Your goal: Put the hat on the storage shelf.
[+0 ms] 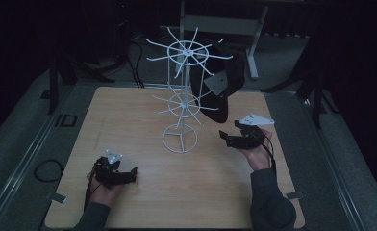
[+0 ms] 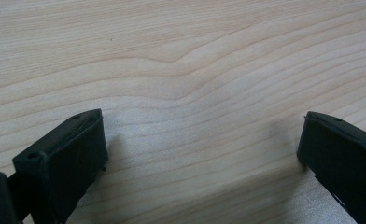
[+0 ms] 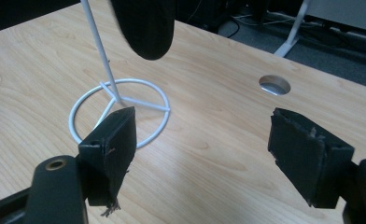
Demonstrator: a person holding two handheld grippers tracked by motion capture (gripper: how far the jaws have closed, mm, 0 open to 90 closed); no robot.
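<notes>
A white wire rack [image 1: 185, 72] with two tiers of hooks stands on its ring base [image 1: 180, 138] near the middle of the wooden table [image 1: 129, 115]. A black cap [image 1: 227, 79] with a pale tag hangs on the rack's right side. My left gripper [image 1: 131, 175] rests low at the front left, open; in its own view the left gripper [image 2: 202, 126] has bare wood between its jaws. My right gripper [image 1: 223, 138] sits right of the base, pointing left. In its view the right gripper [image 3: 204, 121] is open and holds nothing, with the rack pole [image 3: 99, 46] and cap [image 3: 144, 23] ahead.
A round cable hole [image 3: 274, 85] is cut in the table beyond my right gripper. Dark stands and cables surround the table on the grey floor, with a cable coil [image 1: 47, 170] at the left and a white desk leg [image 1: 251, 53] behind.
</notes>
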